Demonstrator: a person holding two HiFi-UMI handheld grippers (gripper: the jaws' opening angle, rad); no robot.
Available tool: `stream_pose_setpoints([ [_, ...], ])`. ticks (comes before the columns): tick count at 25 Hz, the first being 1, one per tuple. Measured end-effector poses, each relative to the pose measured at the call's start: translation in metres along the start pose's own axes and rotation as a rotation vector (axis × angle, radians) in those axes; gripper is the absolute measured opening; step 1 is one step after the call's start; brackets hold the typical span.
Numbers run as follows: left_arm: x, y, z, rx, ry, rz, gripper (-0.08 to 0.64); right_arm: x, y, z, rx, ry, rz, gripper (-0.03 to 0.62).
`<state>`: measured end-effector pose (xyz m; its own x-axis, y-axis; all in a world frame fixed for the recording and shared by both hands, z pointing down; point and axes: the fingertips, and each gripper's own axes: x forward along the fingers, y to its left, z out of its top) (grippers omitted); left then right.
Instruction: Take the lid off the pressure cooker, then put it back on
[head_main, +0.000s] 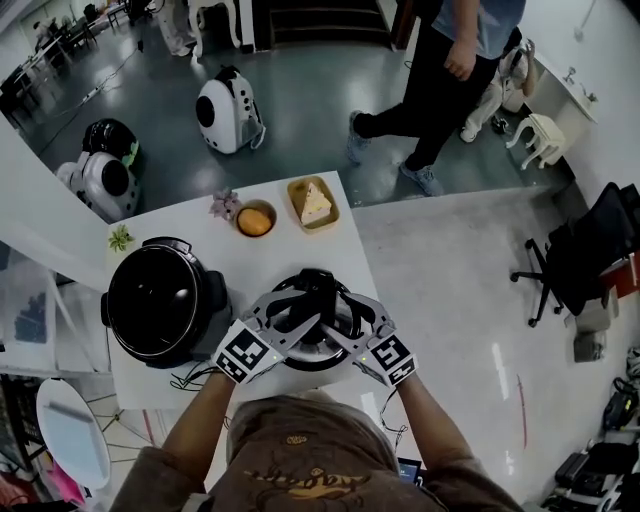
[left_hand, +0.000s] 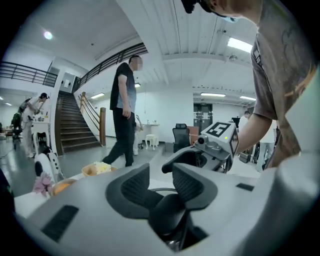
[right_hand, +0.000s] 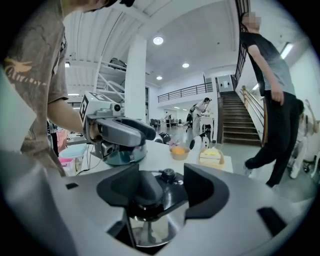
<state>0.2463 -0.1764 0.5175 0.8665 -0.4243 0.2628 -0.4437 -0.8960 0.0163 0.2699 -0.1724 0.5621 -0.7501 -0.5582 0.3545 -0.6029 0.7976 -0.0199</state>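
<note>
The black pressure cooker pot (head_main: 165, 300) stands without its lid at the left of the white table (head_main: 345, 250). Its lid (head_main: 312, 352) is to the right of it, between both grippers. My left gripper (head_main: 298, 312) reaches in from the left; in its own view its jaws (left_hand: 162, 192) grip the lid's black handle (left_hand: 167, 215). My right gripper (head_main: 342, 312) comes from the right. In the right gripper view the handle (right_hand: 144, 192) lies against one finger (right_hand: 117, 187), the other finger stands apart from it, and the lid's knob (right_hand: 167, 174) shows in the gap.
Behind the cooker on the table are a bowl with something orange (head_main: 255, 219), a tray with a yellow wedge (head_main: 313, 204), a pink flower (head_main: 224, 205) and a small green plant (head_main: 121, 238). A person (head_main: 440, 90) walks past the far edge. An office chair (head_main: 570, 260) stands at the right.
</note>
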Motion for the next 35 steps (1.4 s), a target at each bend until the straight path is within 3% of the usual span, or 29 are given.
stream_pose_setpoints([
  [8, -0.028, 0.01, 0.063, -0.02, -0.121, 0.07, 0.153, -0.038, -0.015, 0.069, -0.001, -0.123, -0.092, 0.27],
  [15, -0.056, 0.0, 0.081, -0.045, -0.174, 0.125, 0.153, -0.077, -0.012, 0.096, 0.045, -0.215, -0.165, 0.268],
  [21, -0.067, -0.002, 0.074, -0.07, -0.183, 0.157, 0.153, -0.088, -0.007, 0.09, 0.071, -0.225, -0.19, 0.267],
  [28, -0.059, -0.006, 0.064, -0.024, -0.132, 0.11, 0.183, -0.078, 0.001, 0.074, 0.06, -0.175, -0.143, 0.267],
  [35, -0.037, -0.006, 0.018, -0.01, -0.025, 0.047, 0.251, -0.047, 0.006, 0.033, 0.023, -0.068, -0.06, 0.268],
])
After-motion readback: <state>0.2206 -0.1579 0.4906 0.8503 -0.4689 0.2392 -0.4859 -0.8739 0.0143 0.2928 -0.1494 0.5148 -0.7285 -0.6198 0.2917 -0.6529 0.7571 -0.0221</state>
